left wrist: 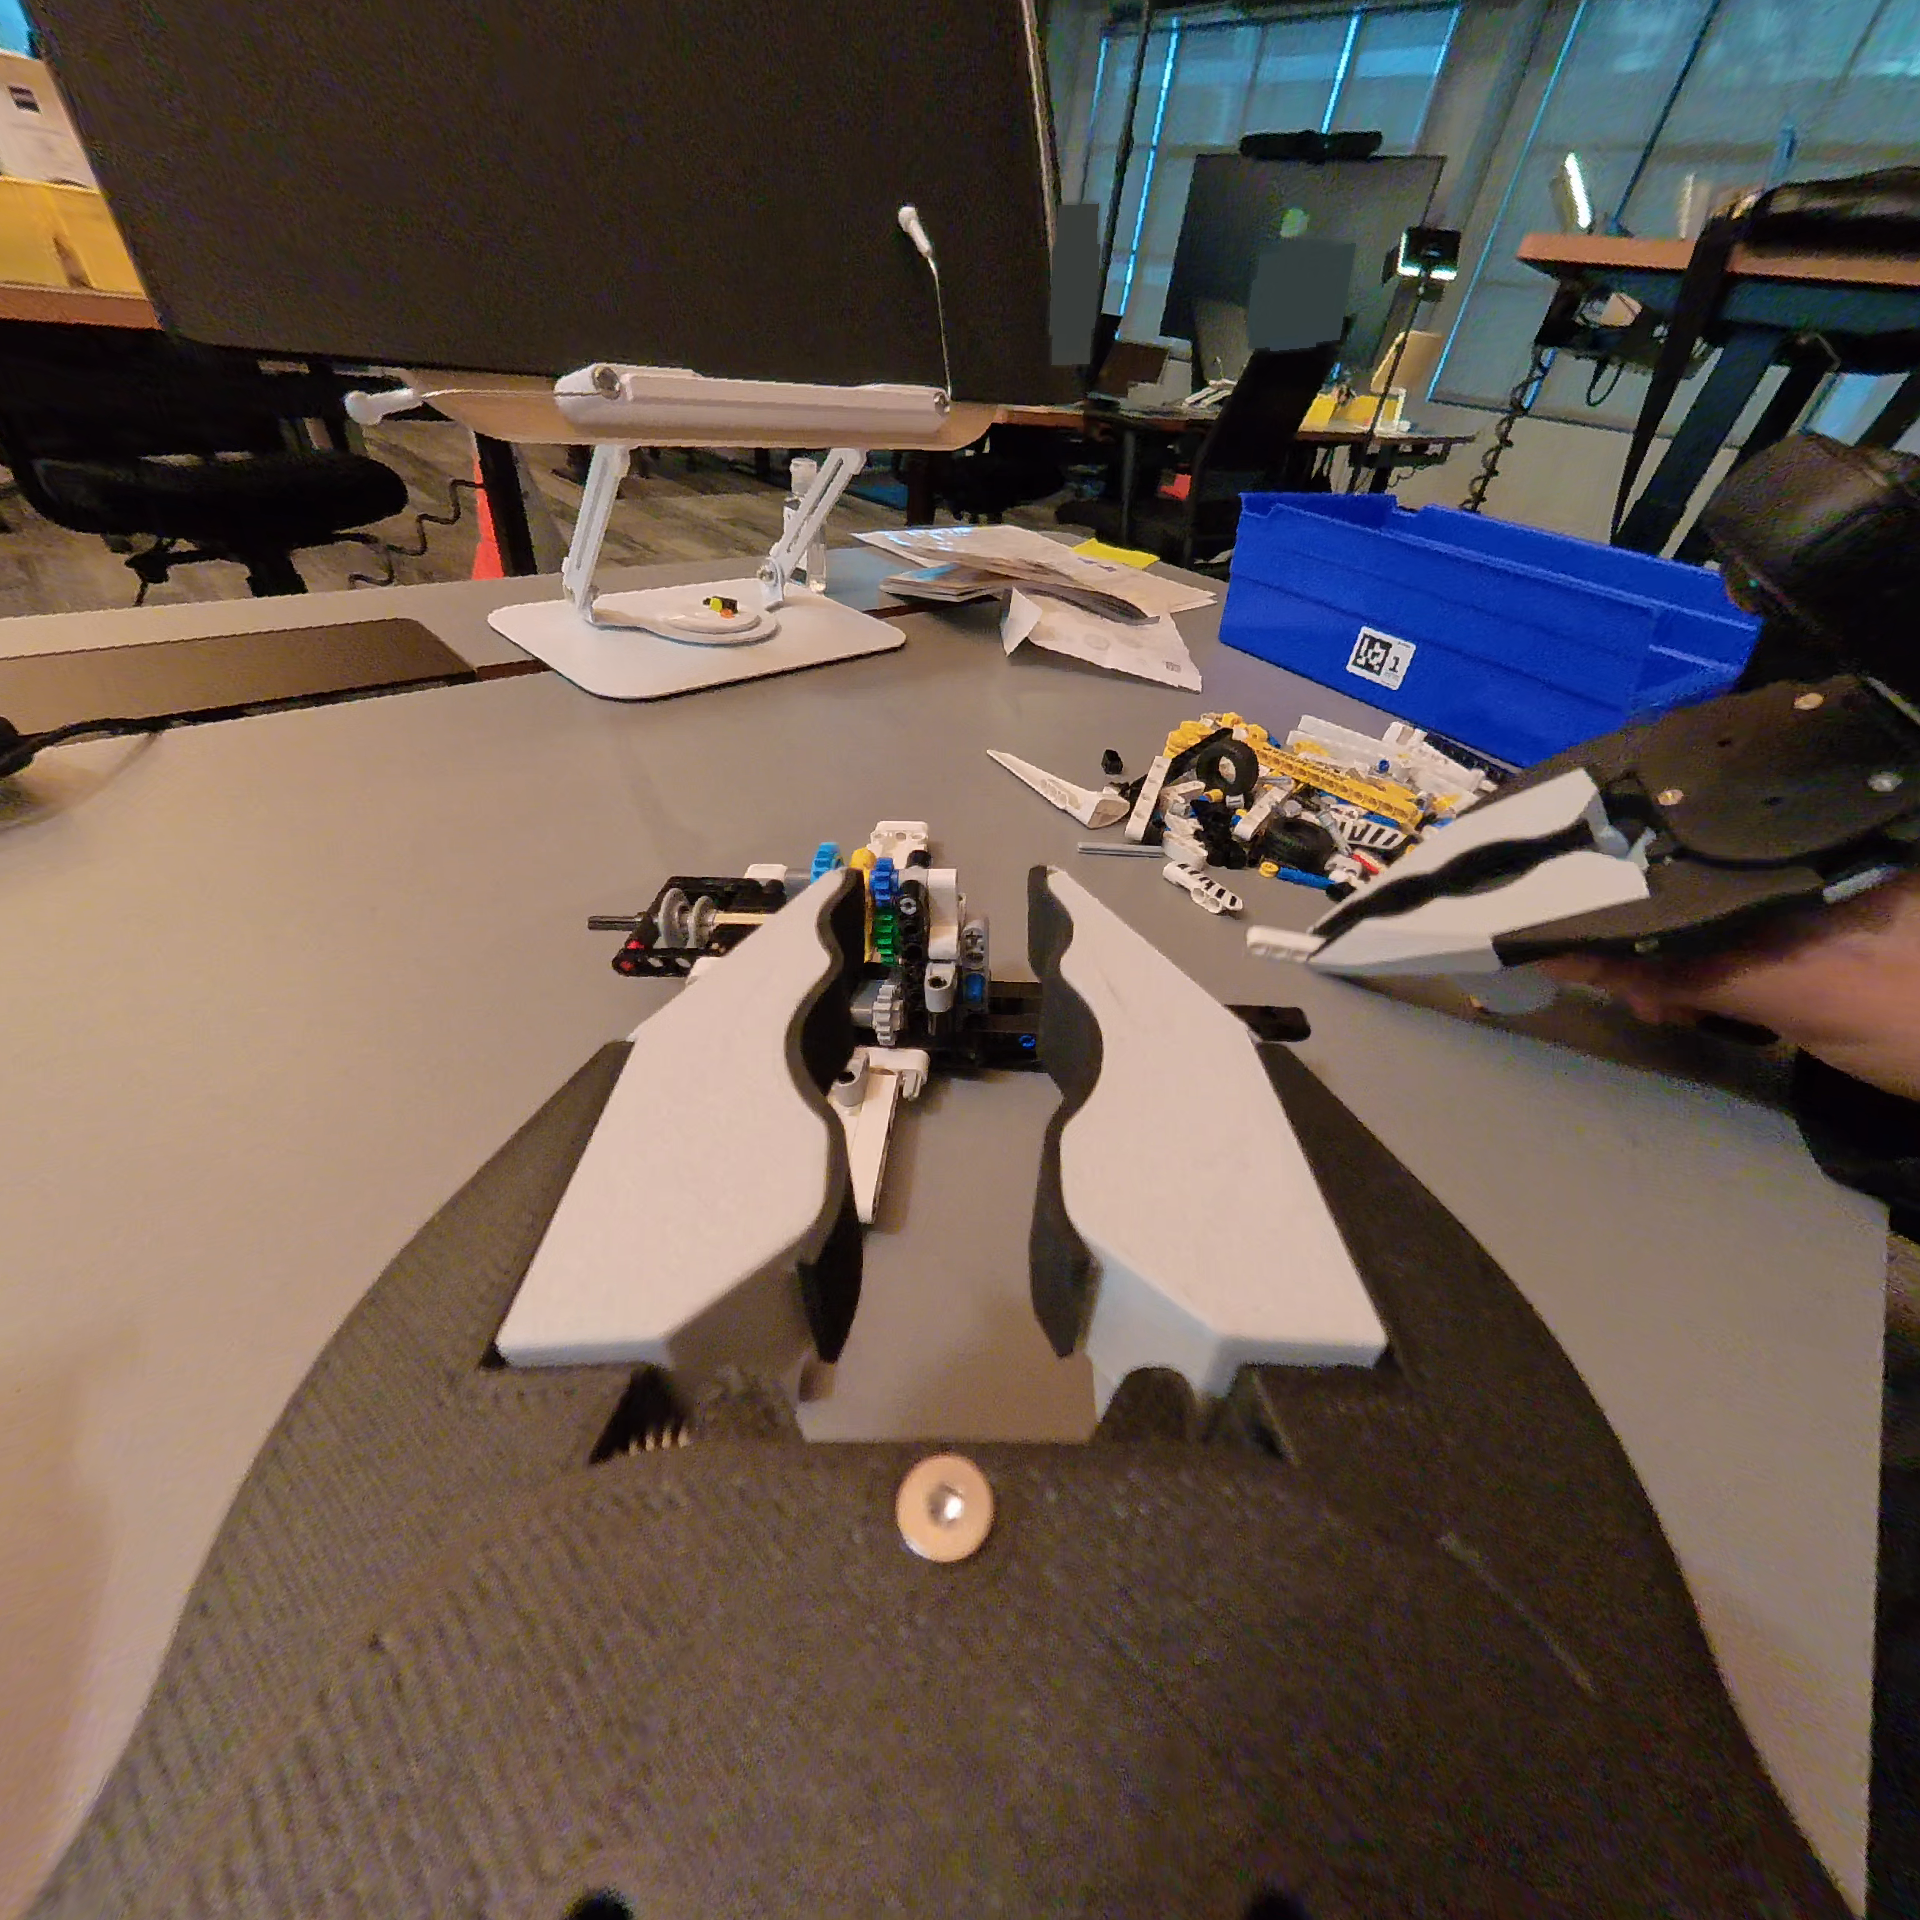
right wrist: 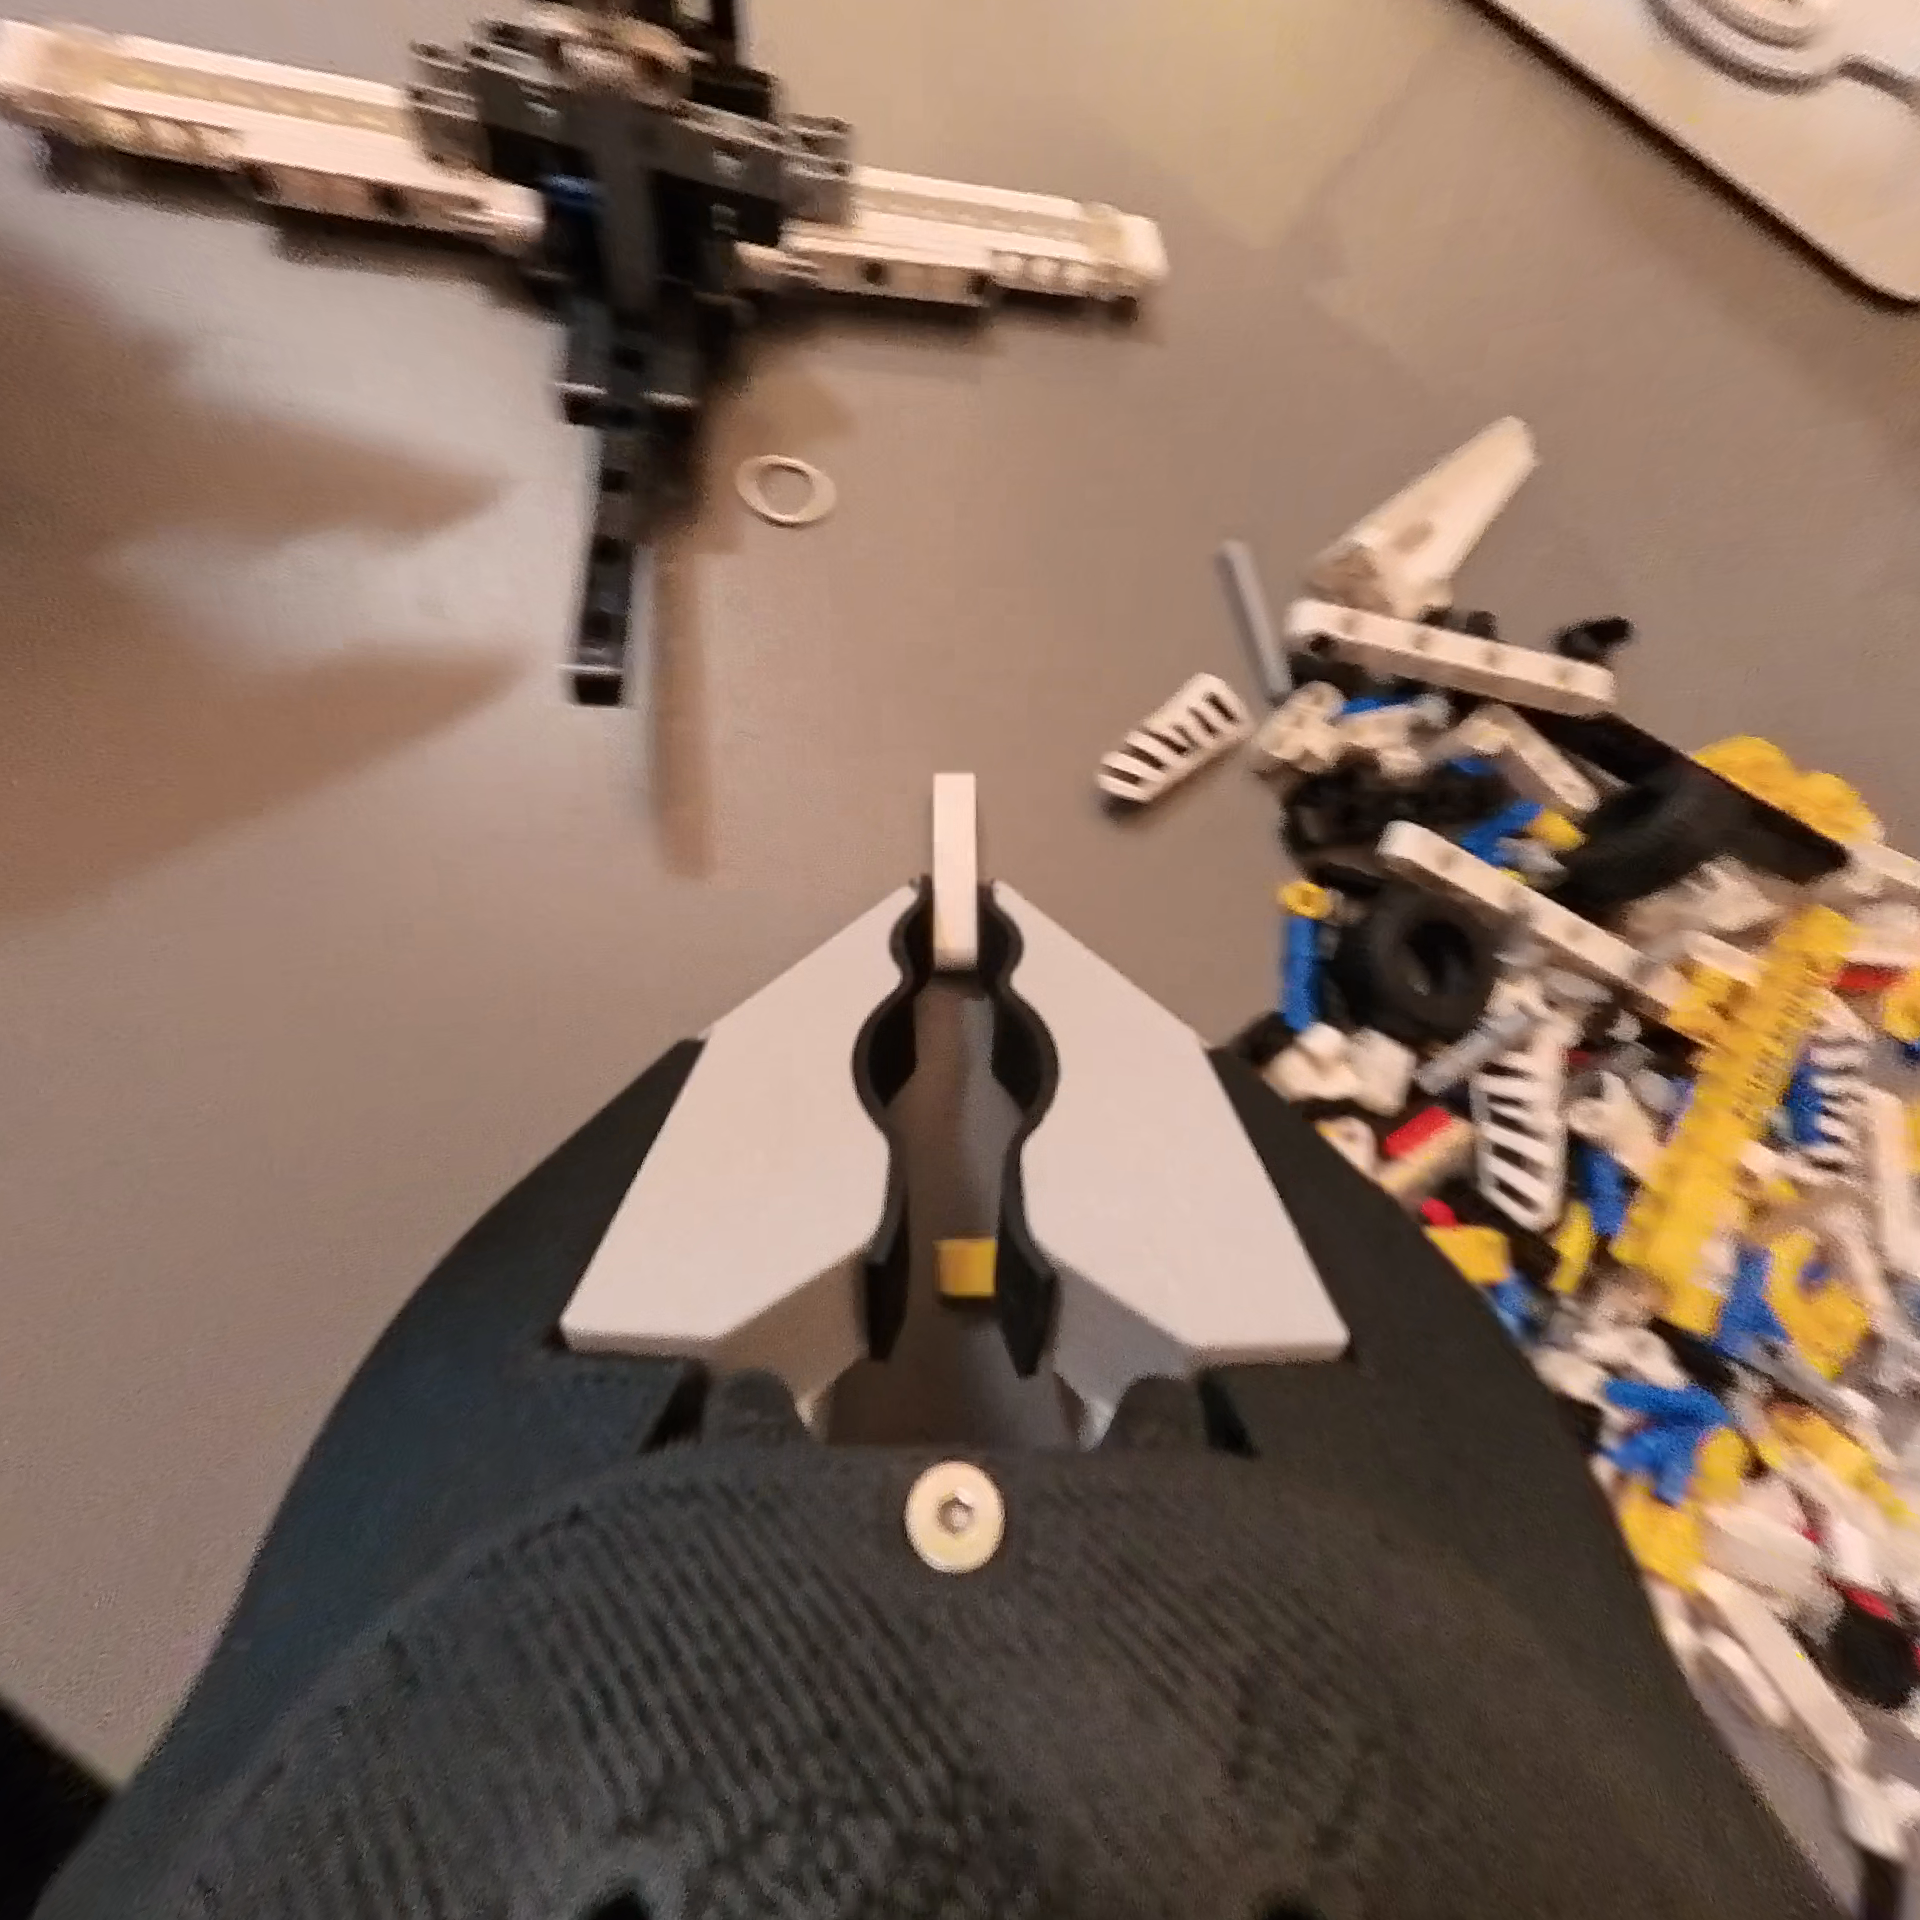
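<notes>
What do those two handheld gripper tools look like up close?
Each gripper has two pale grey wedge-shaped fingers lined with wavy black pads, set in a black ribbed base plate with one silver screw at its middle. The right gripper looks the same from the side, with a bulky black housing above it. No cables or sleeves are clearly visible.

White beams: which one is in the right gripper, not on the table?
The short plain white beam, pinched at the right gripper's tips and jutting forward; the others lie in the loose pile.
</notes>
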{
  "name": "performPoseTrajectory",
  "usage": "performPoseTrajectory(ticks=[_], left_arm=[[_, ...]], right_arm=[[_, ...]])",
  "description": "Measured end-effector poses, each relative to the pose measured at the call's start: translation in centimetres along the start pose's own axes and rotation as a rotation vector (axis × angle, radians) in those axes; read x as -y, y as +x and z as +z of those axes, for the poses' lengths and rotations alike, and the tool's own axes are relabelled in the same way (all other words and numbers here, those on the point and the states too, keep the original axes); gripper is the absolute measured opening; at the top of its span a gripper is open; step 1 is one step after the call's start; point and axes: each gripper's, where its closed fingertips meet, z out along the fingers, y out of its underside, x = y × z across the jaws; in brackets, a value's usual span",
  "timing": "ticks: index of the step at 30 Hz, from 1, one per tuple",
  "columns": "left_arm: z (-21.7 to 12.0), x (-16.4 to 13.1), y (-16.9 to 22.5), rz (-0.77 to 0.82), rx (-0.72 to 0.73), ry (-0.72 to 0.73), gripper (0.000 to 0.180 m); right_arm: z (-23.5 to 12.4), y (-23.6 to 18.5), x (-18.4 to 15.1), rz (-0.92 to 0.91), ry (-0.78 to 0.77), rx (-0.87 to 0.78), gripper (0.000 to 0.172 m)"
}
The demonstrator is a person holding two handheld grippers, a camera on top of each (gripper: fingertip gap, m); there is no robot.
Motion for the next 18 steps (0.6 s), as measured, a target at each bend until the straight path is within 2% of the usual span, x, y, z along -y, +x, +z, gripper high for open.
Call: performPoseTrajectory(ticks=[3, 4, 6, 9, 12, 15, 18], left_arm=[[0.2, -0.2, 0.0, 0.000, 0.002, -0.015, 0.029], [0.2, -0.2, -0.1, -0.004, 0.002, -0.020, 0.030], [0.3, -0.3, -0.2, -0.016, -0.001, -0.027, 0.030], [0.6, -0.3, -0.2, -0.028, -0.006, -0.025, 0.030], [1.6, -0.2, -0.7, 0.002, 0.016, -0.028, 0.031], [2.9, 0.3, -1.9, 0.104, 0.066, -0.050, 0.032], [4.4, 1.2, -2.3, 0.082, 0.041, -0.063, 0.036]], right_arm=[[-0.2, 2.0, 0.0, 0.043, 0.021, -0.029, 0.008], [-0.4, 2.0, 0.6, 0.062, 0.057, -0.013, 0.016], [-1.1, 1.4, 2.6, 0.090, 0.162, 0.039, 0.029], [-1.9, 0.1, 5.4, 0.078, 0.291, 0.110, 0.033], [-1.6, -1.0, 7.5, 0.039, 0.335, 0.153, 0.041], [-1.0, -2.0, 10.5, 0.015, 0.383, 0.210, 0.060], [-0.4, -2.4, 14.1, -0.042, 0.447, 0.268, 0.061]])
